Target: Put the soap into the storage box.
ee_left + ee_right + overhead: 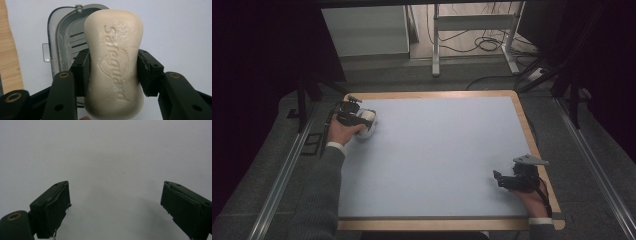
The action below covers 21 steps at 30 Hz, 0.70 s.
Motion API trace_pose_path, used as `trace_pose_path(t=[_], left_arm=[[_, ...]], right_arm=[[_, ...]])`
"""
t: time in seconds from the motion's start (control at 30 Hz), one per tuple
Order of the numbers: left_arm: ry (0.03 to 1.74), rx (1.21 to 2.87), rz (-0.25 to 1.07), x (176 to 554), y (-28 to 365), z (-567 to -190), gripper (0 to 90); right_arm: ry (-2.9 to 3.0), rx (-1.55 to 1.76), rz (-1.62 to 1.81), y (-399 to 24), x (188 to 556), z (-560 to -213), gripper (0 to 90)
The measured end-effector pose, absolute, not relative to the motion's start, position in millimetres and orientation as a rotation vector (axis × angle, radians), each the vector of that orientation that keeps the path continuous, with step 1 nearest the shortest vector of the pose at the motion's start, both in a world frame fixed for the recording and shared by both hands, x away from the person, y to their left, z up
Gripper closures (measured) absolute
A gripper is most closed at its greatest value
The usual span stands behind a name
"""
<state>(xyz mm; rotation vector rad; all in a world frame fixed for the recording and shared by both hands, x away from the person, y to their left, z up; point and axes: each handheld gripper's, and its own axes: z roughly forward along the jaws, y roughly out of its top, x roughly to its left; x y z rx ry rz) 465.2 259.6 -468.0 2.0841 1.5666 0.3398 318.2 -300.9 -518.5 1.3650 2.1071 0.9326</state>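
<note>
The left gripper (113,72) clamps a cream soap bar (113,62) above a grey soap dish (65,37), much of it hidden, perhaps slotted; the right gripper (115,205) gapes over the pale mat (437,150).

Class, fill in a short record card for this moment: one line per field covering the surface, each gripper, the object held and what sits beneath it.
Surface: pale blue mat on a wooden-edged table
Left gripper: far-left corner of the mat, shut on the soap bar
Soap bar: cream, embossed lettering, clamped at its narrow waist between both jaws
Soap dish: grey, slotted, lying on the mat behind the soap bar; whether they touch cannot be told
Right gripper: near-right part of the mat, jaws wide apart, holding nothing
</note>
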Motion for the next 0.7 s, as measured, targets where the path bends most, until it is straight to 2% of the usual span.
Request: trace_pose_path(t=[0.37,0.5,0.7], left_arm=[[1.616,2.083,0.376,475,253,-479,49.3],[1.583,2.030,0.386,472,252,-471,41.7],[1.538,2.029,0.399,462,247,-460,37.7]], right_arm=[[2.113,1.351,0.943,-301,318,-519,8.7],[2.115,1.350,0.943,-301,318,-519,8.6],[2.118,1.342,0.941,-300,317,-519,8.7]])
